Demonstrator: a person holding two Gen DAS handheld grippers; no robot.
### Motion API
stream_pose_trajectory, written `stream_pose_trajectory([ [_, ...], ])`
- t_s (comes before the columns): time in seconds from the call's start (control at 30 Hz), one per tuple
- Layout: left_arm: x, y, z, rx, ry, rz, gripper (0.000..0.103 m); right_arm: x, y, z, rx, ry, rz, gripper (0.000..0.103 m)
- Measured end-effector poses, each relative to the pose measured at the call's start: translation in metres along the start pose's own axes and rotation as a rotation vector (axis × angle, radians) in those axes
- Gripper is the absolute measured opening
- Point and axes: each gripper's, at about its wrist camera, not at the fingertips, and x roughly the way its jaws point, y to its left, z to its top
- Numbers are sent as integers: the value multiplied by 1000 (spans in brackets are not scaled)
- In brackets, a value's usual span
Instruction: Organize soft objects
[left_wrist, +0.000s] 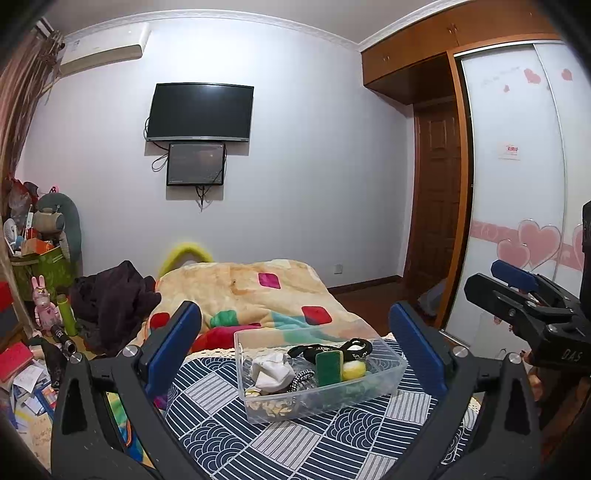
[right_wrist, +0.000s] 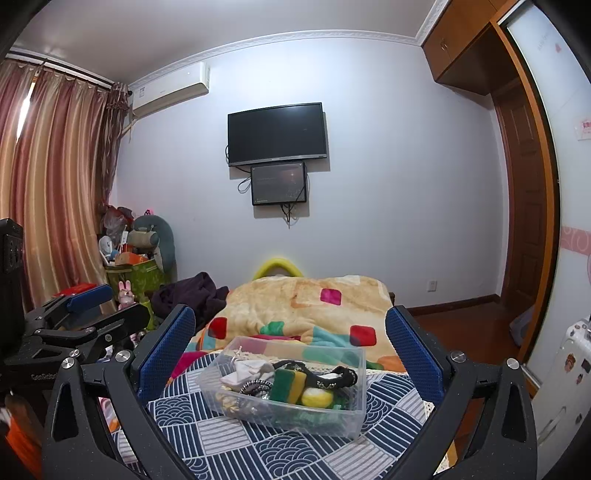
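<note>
Bedroom: patterned bedspread (left_wrist: 229, 424) under clear bin (left_wrist: 391, 373); wall TV (left_wrist: 201, 110) behind.

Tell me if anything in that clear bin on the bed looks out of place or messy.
The clear bin sits upright on the patterned cover. Inside, a black strap drapes over a green sponge beside a yellow sponge and crumpled white cloth; it's a jumble. Nothing looks spilled. Both claws are open.
</note>
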Motion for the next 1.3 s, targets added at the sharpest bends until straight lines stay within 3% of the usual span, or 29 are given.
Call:
stream_pose_trajectory([
  [1.3, 1, 1, -3, -3, 6, -7, 103, -2, -1, -1, 6, 1, -5, 103],
])
